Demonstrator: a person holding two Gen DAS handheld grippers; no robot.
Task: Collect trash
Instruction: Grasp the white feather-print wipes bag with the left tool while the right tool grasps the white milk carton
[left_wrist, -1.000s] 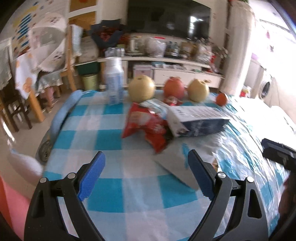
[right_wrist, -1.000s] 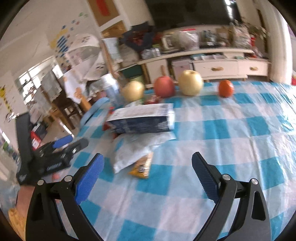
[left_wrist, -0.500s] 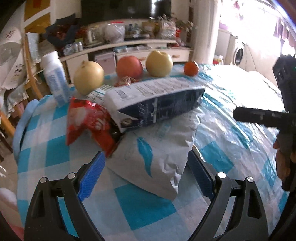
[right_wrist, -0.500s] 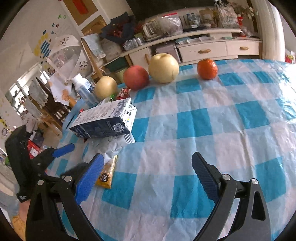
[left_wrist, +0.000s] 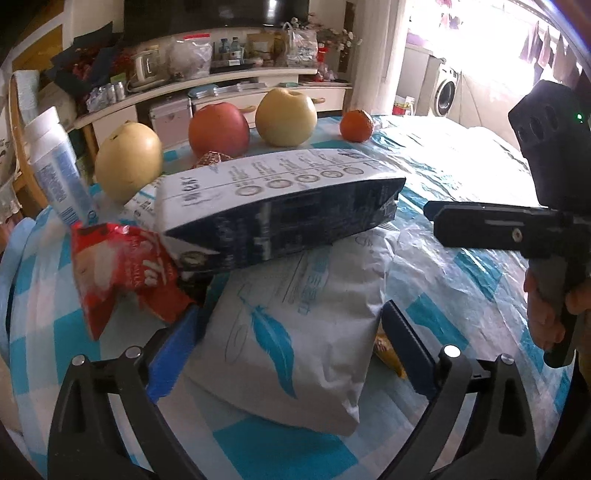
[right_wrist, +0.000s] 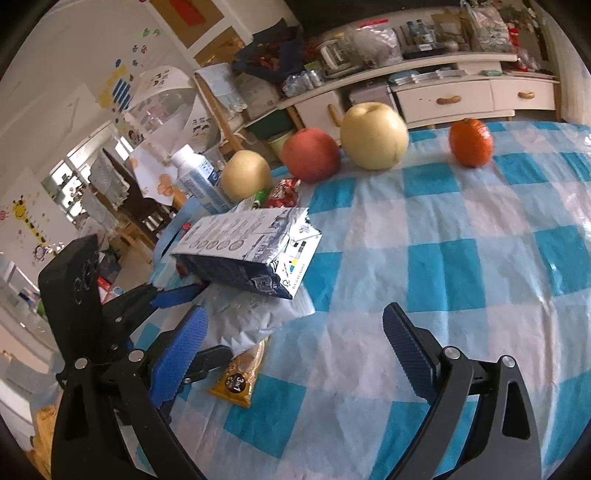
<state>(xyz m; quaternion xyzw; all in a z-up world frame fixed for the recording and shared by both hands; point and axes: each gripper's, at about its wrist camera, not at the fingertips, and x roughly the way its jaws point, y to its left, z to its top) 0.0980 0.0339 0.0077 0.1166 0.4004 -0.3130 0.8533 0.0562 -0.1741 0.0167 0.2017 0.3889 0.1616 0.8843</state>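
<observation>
Left gripper (left_wrist: 291, 332) has its jaws spread wide, having just opened further, and they straddle the white feather-print bag (left_wrist: 295, 325) without pressing on it, as far as I can see. That bag lies flat on the blue-checked table (right_wrist: 461, 258), near its left edge. On the bag's far end rests a dark blue and white carton (left_wrist: 280, 214), lying on its side. A crumpled red wrapper (left_wrist: 118, 266) sits to the left of the carton, touching it. A yellow sachet (right_wrist: 238, 376) pokes out from under the bag's near right corner; most of it is hidden in the left view.

Along the far edge of the table I see a row of fruit: a yellow pear (left_wrist: 127, 166), a red apple (left_wrist: 218, 129), a second pale pear (left_wrist: 286, 118) and a small orange (left_wrist: 356, 125), well apart from the trash. A white and blue bottle (left_wrist: 59, 173) stands at the far left corner. A small red and gold wrapper (right_wrist: 282, 192) lies between the carton and the apple.

Right gripper (right_wrist: 295, 345) is also wide open and has nothing between its pads, hanging over bare cloth just right of the bag. A hand (left_wrist: 546, 314) grips its handle, cut off at the frame's edge.
</observation>
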